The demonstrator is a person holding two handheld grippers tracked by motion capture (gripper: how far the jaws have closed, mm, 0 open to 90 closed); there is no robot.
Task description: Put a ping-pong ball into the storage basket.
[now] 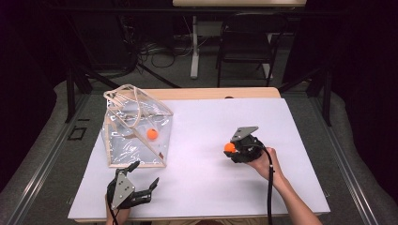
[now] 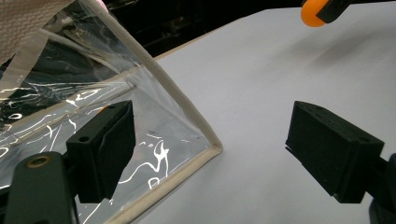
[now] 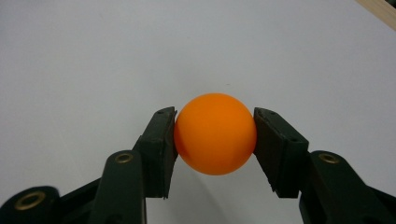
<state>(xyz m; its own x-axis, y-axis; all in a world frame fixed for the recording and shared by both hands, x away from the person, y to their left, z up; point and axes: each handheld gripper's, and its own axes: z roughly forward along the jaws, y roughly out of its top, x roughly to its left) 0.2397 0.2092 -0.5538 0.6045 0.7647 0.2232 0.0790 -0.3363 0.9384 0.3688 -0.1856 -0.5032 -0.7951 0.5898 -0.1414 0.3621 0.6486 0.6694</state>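
An orange ball (image 3: 215,133) sits pinched between the two black jaws of my right gripper (image 3: 215,135), which is shut on it. In the high view that gripper (image 1: 231,148) hovers right of the table's middle with the ball (image 1: 229,147) at its tip. A clear plastic bag with tan trim (image 1: 136,126) stands at the left, and a second orange ball (image 1: 152,134) lies inside it. My left gripper (image 1: 143,174) rests open near the front edge, just in front of the bag's lower corner (image 2: 212,148). Its jaws stand wide apart with nothing between them.
A white sheet (image 1: 197,187) covers the wooden table (image 1: 211,93). Beyond the far edge stand a dark chair (image 1: 246,44) and a white table leg (image 1: 194,47) among floor cables. The held ball (image 2: 312,15) appears at the top of the left gripper view.
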